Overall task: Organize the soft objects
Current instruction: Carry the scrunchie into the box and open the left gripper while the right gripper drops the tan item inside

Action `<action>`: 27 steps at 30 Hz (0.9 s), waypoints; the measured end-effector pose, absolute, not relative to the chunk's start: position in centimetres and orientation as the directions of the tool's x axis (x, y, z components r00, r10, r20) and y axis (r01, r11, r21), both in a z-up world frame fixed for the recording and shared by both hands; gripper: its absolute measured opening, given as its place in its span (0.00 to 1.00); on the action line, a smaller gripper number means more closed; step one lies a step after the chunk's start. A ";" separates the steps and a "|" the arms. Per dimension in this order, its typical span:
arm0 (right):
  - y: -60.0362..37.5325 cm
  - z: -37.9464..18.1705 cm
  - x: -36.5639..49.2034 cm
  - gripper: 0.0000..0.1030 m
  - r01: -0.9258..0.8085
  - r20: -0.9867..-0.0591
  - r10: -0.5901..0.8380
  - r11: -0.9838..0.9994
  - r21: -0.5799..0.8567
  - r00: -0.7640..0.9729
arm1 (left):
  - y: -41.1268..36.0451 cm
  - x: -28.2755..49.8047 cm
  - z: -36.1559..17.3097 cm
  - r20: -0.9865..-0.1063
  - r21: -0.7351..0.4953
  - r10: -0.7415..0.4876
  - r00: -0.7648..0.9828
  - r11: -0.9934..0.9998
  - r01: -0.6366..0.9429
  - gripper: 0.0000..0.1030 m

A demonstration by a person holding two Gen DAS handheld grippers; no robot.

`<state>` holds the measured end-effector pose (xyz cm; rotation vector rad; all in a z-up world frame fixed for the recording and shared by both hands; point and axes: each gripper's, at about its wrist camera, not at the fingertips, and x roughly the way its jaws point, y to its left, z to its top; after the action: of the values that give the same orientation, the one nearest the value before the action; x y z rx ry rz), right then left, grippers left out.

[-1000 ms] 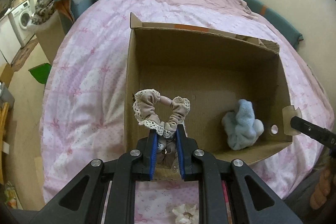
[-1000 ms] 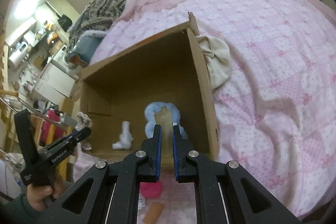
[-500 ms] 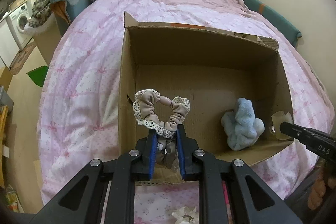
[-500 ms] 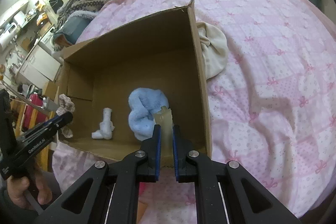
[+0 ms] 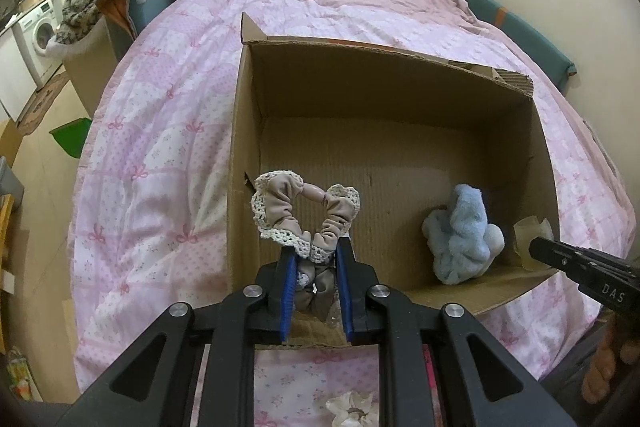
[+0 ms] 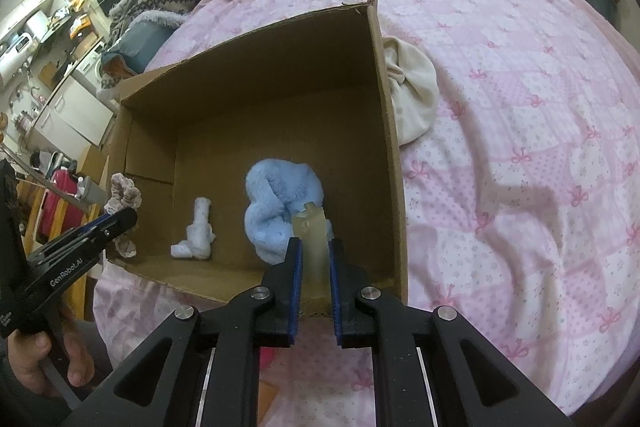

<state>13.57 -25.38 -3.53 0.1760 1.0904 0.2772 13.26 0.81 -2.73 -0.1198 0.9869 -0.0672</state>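
I am at the dropping-in step, with both grippers loaded and held over the near side of the cardboard box that sits on the pink quilted bed. My left gripper is closed down on the beige lace-trimmed scrunchie; its lower bunch is pinched between the blue pads and the loop stands up above the tips, just inside the box's near left corner. My right gripper is clamped on a small pale yellowish soft piece, which pokes up between the pads just inside the box's near right corner; what exactly it is I cannot make out. Already lying on the box floor are a fluffy light-blue item, close under my right gripper, and a small white one nearer the middle of the near wall. Outside the box, a cream cloth bundle rests against its right wall, and a white flowery piece lies on the quilt in front of the near wall, so I judge the sorting is only partly done. The next move, as I see it, is to carry each tool a little further past the near wall, lower it toward the floor and open the fingers, so each piece falls inside rather than catching on the rim. The scrunchie's lace might snag on the pads, so a clean, wide release would help there.
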 end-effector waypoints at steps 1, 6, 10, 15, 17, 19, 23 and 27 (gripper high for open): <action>-25.4 -3.5 13.6 0.12 -0.136 -0.846 0.308 0.951 0.277 0.435 | 0.8 13.2 -2.7 -0.827 -0.131 -0.112 0.551 0.991 0.005 0.15; -25.4 -3.5 13.5 0.13 -0.136 -0.842 0.313 0.950 0.282 0.439 | 0.6 13.2 -2.6 -0.827 -0.128 -0.113 0.551 0.992 0.010 0.15; -25.5 -3.5 13.5 0.16 -0.133 -0.840 0.314 0.949 0.285 0.442 | 0.5 13.1 -2.5 -0.824 -0.128 -0.114 0.555 0.992 0.012 0.16; -25.4 -3.1 13.5 0.19 -0.137 -0.836 0.317 0.948 0.286 0.449 | 0.5 13.0 -2.3 -0.818 -0.145 -0.128 0.561 0.989 0.014 0.20; -25.4 -3.0 13.5 0.21 -0.139 -0.831 0.318 0.948 0.287 0.457 | 0.3 12.9 -2.2 -0.814 -0.141 -0.127 0.567 0.990 0.020 0.23; -25.5 -2.8 13.4 0.23 -0.140 -0.824 0.327 0.945 0.296 0.462 | 0.1 12.8 -1.9 -0.806 -0.134 -0.124 0.578 0.991 0.025 0.30; -25.6 -2.5 13.3 0.24 -0.139 -0.813 0.341 0.939 0.314 0.472 | -0.4 12.3 -1.2 -0.784 -0.114 -0.114 0.610 0.993 0.039 0.47; -25.7 -2.2 13.2 0.26 -0.138 -0.806 0.339 0.940 0.313 0.486 | -0.9 11.9 -0.5 -0.761 -0.074 -0.088 0.643 0.996 0.049 0.56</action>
<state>13.24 -25.74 -2.16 0.2171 1.0249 0.2929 11.94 -0.92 -0.52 -0.0475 0.8694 -0.0781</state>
